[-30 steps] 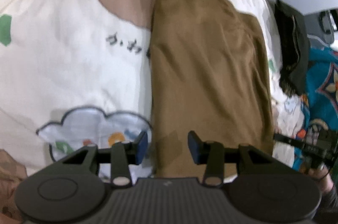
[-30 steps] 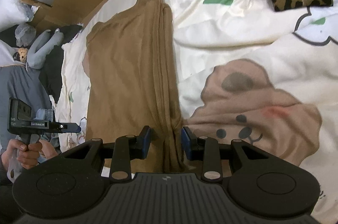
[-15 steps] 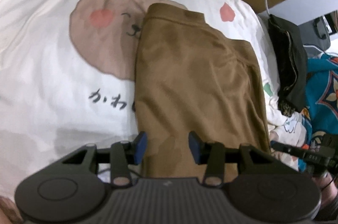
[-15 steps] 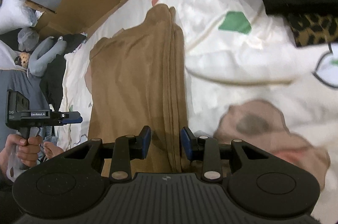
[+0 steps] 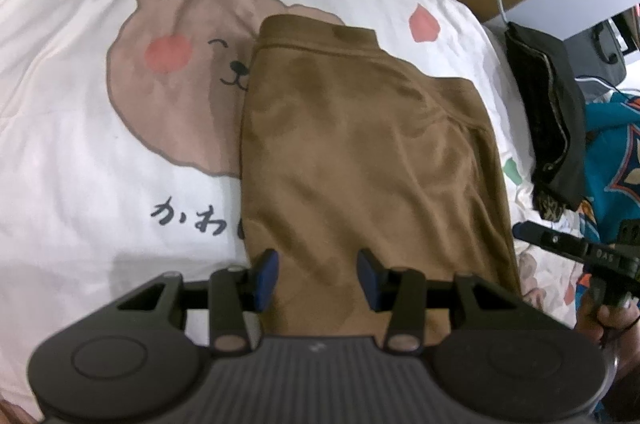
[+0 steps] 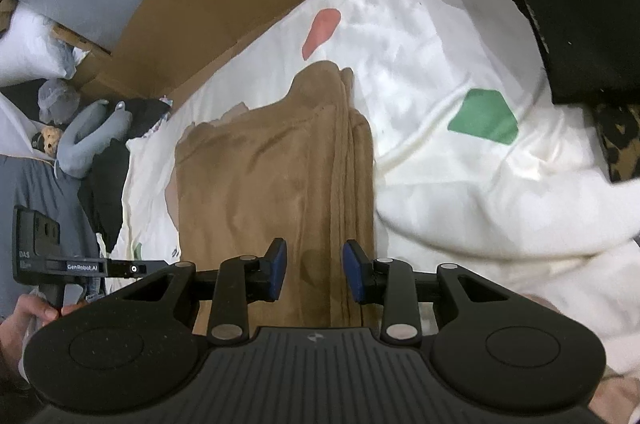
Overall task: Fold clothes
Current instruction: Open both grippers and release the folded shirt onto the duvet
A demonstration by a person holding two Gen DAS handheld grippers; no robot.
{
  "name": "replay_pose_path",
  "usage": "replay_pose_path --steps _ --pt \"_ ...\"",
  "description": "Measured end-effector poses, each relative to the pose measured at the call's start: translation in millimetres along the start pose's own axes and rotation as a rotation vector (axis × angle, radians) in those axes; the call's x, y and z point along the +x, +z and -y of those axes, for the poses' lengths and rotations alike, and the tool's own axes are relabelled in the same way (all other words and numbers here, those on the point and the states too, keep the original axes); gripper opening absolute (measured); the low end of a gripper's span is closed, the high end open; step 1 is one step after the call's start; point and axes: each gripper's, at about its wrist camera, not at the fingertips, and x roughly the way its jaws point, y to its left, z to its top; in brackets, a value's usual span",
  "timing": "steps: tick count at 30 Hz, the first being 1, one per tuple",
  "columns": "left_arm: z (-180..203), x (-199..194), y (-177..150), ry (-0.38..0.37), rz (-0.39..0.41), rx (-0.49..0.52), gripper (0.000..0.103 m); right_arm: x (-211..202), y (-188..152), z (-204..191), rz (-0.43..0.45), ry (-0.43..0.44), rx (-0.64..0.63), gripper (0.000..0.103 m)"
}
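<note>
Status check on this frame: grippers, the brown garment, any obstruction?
Left gripper open, empty, over the brown garment. Right gripper open, empty, over its stacked edge. Garment lies folded on the bear-print blanket. Nothing in the way.

We see the brown garment (image 5: 360, 160) folded lengthwise, lying flat, its stacked edges (image 6: 352, 192) toward three o'clock.
</note>
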Motion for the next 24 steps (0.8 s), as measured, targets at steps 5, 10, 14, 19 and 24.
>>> replay_pose_path --steps 5,10,14,19,24 --pt "-1 1 2 0.006 0.000 -0.001 0.046 6 9 0 0.026 -0.005 -0.002 0.000" --pt "0 3 5 0.019 0.005 -0.003 0.046 -3 17 8 0.066 -0.071 -0.019 0.000" --pt "1 4 9 0.034 0.016 0.001 0.046 -10 24 14 0.098 -0.125 -0.033 0.000" --pt "-1 6 19 0.055 0.038 0.001 0.048 -16 34 20 0.131 -0.163 -0.045 0.001" --pt "-1 8 28 0.066 0.052 0.005 0.049 -9 40 23 0.120 -0.122 -0.001 0.019"
